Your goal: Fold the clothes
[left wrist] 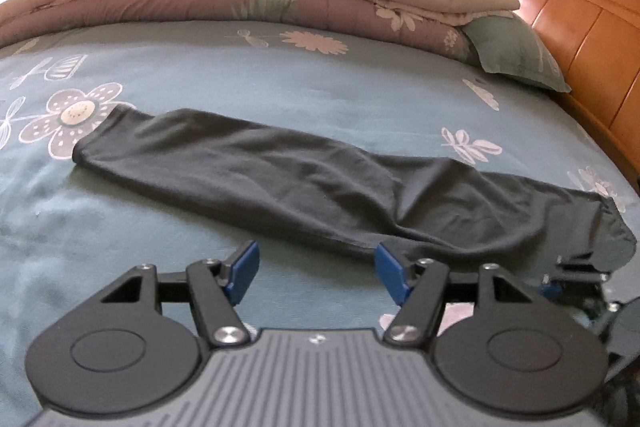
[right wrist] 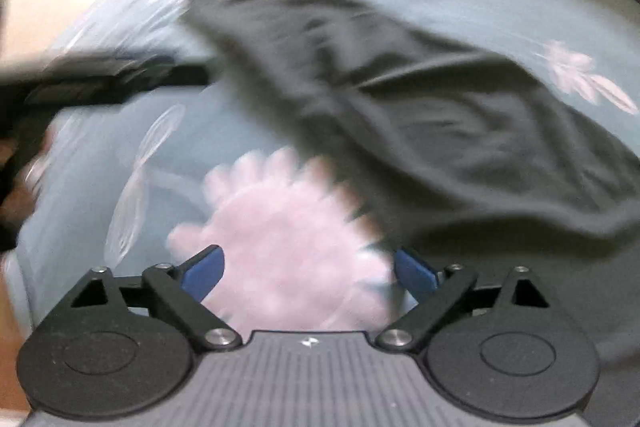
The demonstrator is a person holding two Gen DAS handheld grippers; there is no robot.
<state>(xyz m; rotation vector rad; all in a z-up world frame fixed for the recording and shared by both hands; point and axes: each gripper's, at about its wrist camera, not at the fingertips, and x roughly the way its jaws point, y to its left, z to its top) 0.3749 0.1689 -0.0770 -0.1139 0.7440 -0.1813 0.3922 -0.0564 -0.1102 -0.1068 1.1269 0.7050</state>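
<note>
Left wrist: black garment (left wrist: 304,179) on bedsheet (left wrist: 280,83)

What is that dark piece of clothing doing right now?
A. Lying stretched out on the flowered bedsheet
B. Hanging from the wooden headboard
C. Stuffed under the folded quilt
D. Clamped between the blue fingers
A: the dark garment lies long and flat on the flowered bedsheet, with nothing gripping it.

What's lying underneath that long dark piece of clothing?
The dark garment lies flat on a blue flowered bedsheet. Whatever flower prints the sheet carries directly beneath it are covered and cannot be seen.
</note>
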